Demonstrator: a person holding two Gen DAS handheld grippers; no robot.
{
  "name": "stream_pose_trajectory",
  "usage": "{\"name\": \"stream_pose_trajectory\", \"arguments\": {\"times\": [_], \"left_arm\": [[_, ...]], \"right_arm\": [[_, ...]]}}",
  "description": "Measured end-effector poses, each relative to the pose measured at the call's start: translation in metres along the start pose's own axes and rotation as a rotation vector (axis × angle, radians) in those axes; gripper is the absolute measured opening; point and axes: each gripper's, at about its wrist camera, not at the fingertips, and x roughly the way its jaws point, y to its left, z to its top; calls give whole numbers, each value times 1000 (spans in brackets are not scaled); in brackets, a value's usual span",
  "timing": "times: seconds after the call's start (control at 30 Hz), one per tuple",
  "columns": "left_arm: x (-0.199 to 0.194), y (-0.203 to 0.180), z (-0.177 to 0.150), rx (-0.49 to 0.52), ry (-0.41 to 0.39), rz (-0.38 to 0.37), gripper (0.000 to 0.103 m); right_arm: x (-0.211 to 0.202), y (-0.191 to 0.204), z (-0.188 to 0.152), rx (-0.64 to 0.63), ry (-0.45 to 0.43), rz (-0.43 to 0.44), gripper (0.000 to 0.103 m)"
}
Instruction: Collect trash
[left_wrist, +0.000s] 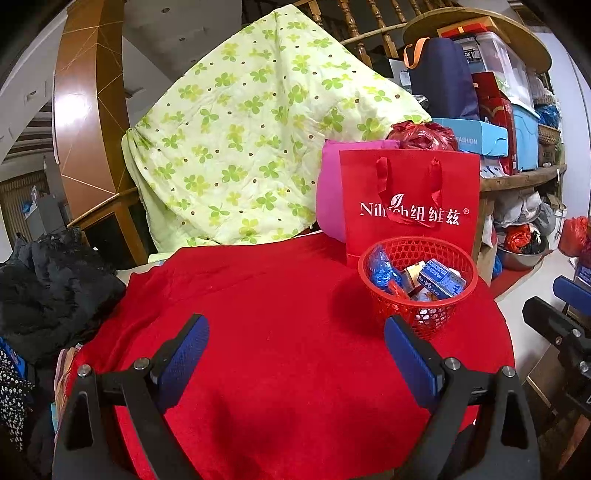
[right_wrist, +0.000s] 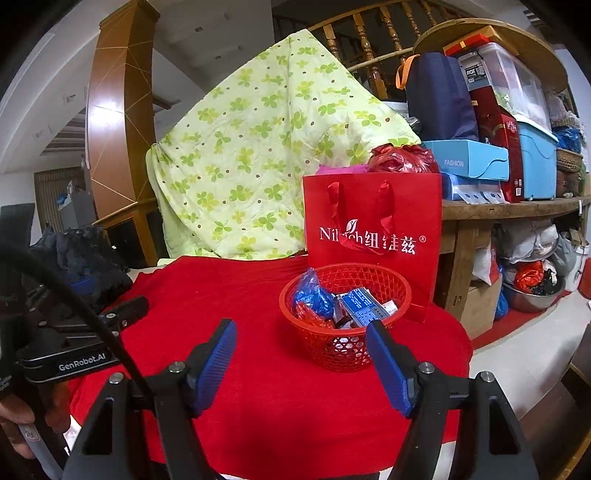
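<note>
A small red mesh basket (left_wrist: 439, 315) (right_wrist: 325, 345) stands on the red cloth (left_wrist: 277, 314) (right_wrist: 240, 295) that covers the table. Inside it lie trash pieces: a crumpled blue wrapper (left_wrist: 380, 269) (right_wrist: 314, 295), a blue-and-white carton (left_wrist: 443, 277) (right_wrist: 364, 306) and other scraps. My left gripper (left_wrist: 295, 328) hovers open over the cloth, the basket just beyond its right finger. My right gripper (right_wrist: 301, 334) is open too, nothing between its pads, with the basket behind its right finger. In the right wrist view the left gripper's body (right_wrist: 74, 343) shows at the left, held by a hand.
A red paper gift bag (left_wrist: 410, 206) (right_wrist: 373, 236) stands right behind the basket, a pink cushion (left_wrist: 330, 195) beside it. A green clover quilt (left_wrist: 251, 147) hangs behind. Dark clothing (left_wrist: 51, 291) lies left. Cluttered wooden shelves (right_wrist: 517, 206) fill the right.
</note>
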Motion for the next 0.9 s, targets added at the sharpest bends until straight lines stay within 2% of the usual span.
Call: {"name": "stream_pose_trajectory", "arguments": {"times": [0.9], "left_arm": [[-3, 10, -4, -27, 14, 27, 96]], "right_arm": [[2, 21, -11, -21, 10, 15, 75]]}}
